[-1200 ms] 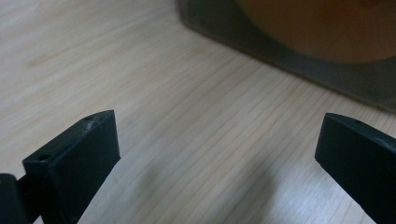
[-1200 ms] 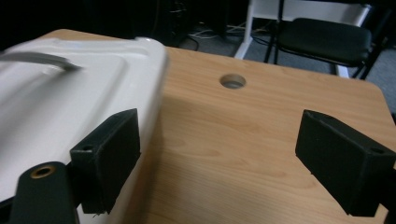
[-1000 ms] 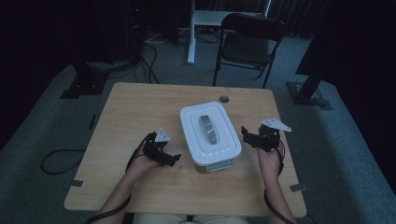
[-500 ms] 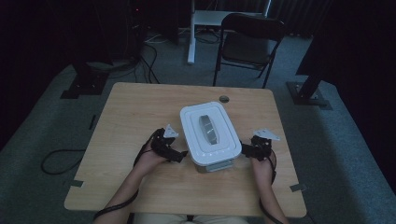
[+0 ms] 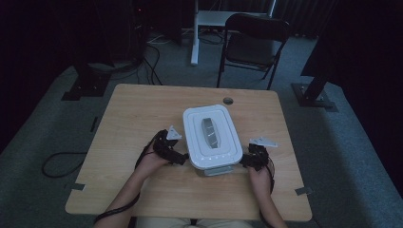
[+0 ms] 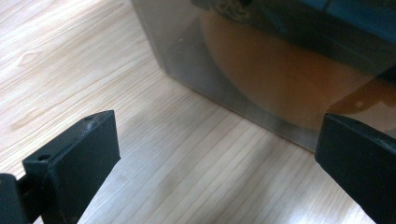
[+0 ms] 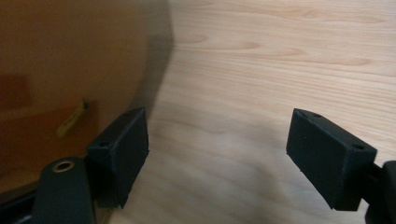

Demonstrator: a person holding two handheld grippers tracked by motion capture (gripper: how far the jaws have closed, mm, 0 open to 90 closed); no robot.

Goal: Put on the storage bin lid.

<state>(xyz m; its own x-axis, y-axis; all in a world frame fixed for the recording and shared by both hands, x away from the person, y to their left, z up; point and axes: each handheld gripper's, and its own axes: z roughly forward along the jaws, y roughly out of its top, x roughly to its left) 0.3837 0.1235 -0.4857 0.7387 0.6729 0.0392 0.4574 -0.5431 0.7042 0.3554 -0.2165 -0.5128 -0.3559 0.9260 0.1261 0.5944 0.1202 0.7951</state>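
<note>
I see the white-lidded box (image 5: pixel 211 137) sitting mid-surface (image 5: pixel 133 114), toward the near edge. Through its clear wall something orange-brown shows; I can't tell what. My left tool (image 5: pixel 179 156) sits at its left side, jaws apart. My right tool (image 5: pixel 243 161), at its right side, has been narrowing with nothing between its jaws.

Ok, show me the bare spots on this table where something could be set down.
Bare wood: the left part of the table, and the far strip between the white-lidded box and the cable hole. Crowded: the near middle, where left gripper and right gripper flank the box.
</note>
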